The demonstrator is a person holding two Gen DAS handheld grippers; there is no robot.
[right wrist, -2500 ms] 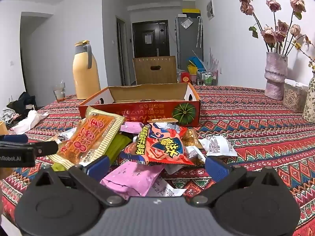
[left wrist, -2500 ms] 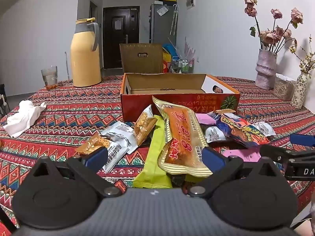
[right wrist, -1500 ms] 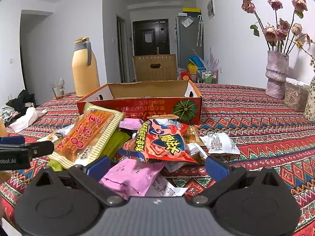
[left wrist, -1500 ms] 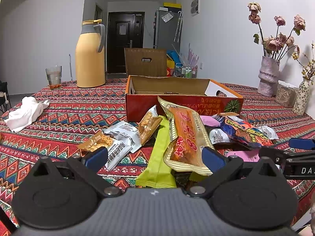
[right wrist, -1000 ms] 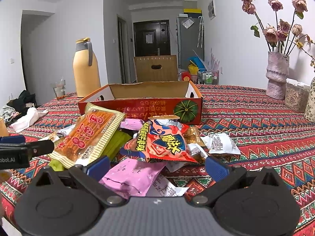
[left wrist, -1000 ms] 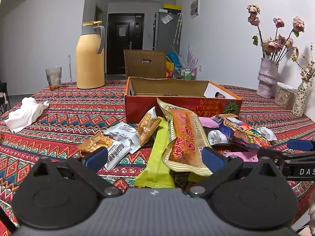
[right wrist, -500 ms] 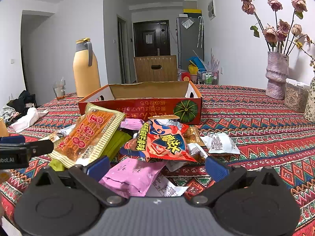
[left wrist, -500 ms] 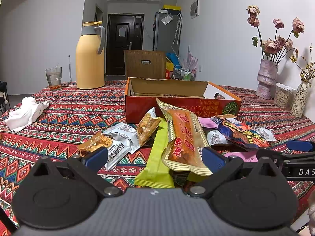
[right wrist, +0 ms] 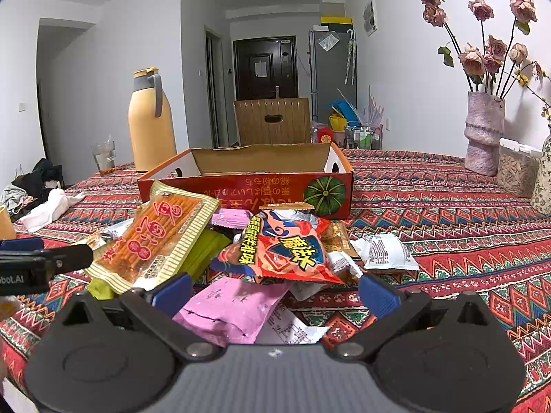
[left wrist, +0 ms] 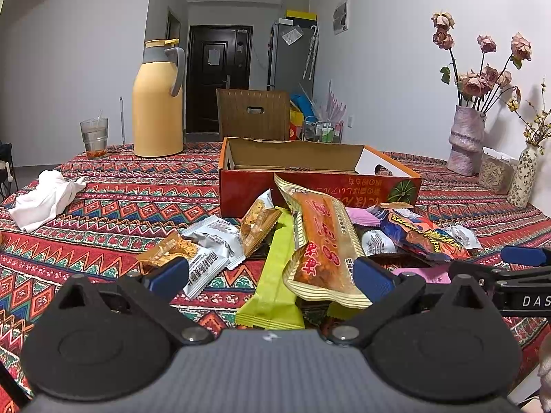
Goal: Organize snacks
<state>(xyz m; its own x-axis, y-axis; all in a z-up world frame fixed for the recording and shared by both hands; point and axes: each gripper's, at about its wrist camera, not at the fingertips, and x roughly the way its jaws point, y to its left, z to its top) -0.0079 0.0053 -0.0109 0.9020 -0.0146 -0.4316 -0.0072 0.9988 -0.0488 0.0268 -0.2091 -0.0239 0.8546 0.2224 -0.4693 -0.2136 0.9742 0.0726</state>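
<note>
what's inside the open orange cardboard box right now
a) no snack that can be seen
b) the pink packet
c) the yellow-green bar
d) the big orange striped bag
a: the orange box shows only bare cardboard walls from this low angle, while the pile of snacks lies on the tablecloth in front of it.

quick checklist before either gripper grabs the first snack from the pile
1. Left gripper open, nothing held: ok.
2. Right gripper open, nothing held: ok.
3. Cardboard box open on top, ready to receive snacks: ok; whether it is fully empty: cannot tell, its floor is hidden.
4. Big orange packet lies free on top of the pile: ok.
5. Green packet free to lift: not ok, the orange packet overlaps it.
6. Pink packet between the right gripper's fingers: ok, though the red and blue bag overlaps its far edge.
</note>
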